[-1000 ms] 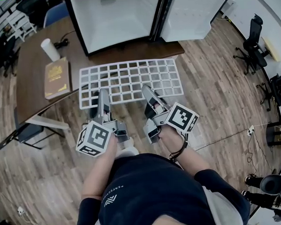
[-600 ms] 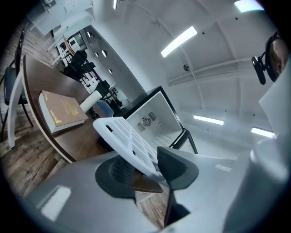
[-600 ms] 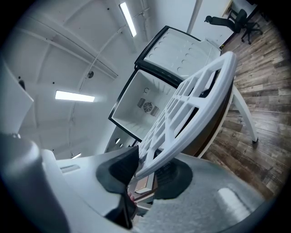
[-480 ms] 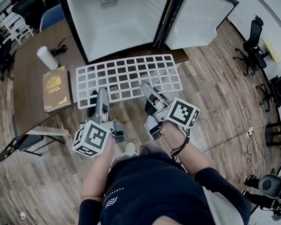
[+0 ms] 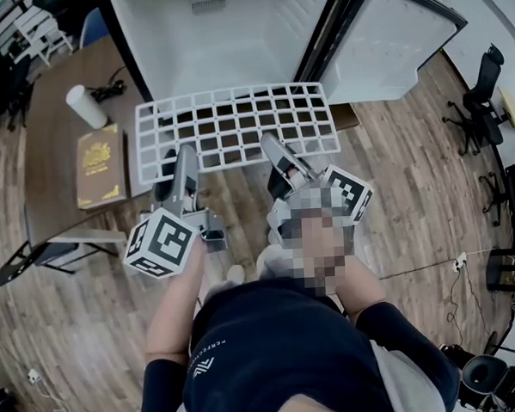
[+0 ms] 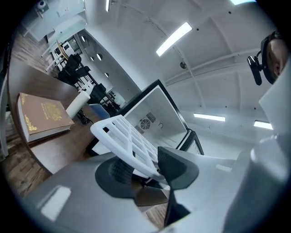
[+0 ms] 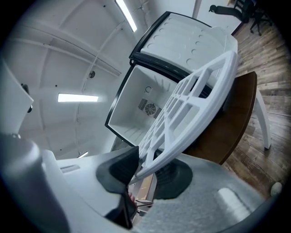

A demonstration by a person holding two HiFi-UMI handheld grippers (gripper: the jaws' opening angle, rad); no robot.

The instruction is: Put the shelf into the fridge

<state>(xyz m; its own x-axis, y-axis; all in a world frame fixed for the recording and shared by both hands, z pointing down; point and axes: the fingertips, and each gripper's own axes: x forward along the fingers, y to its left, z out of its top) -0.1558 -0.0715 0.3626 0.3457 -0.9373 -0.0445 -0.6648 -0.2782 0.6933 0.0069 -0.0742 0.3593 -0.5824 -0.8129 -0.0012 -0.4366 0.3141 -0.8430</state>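
A white grid shelf (image 5: 236, 124) hangs in the air in front of the open white fridge (image 5: 223, 39), raised above the brown table. My left gripper (image 5: 184, 162) is shut on the shelf's near edge at the left, and my right gripper (image 5: 273, 150) is shut on the same edge at the right. In the left gripper view the shelf (image 6: 129, 141) sits clamped between the dark pads, its grid reaching toward the fridge (image 6: 157, 113). The right gripper view shows the shelf (image 7: 186, 116) pinched the same way, tilted up before the fridge's empty inside (image 7: 145, 107).
The fridge door (image 5: 399, 38) stands open at the right. A brown book (image 5: 99, 164) and a white cup (image 5: 86, 106) lie on the table (image 5: 52, 143) at the left. Office chairs (image 5: 476, 103) stand on the wooden floor at the far right.
Both grippers have lifted the shelf off the table and carried it forward, closer to the fridge opening. The grip on it has not changed.
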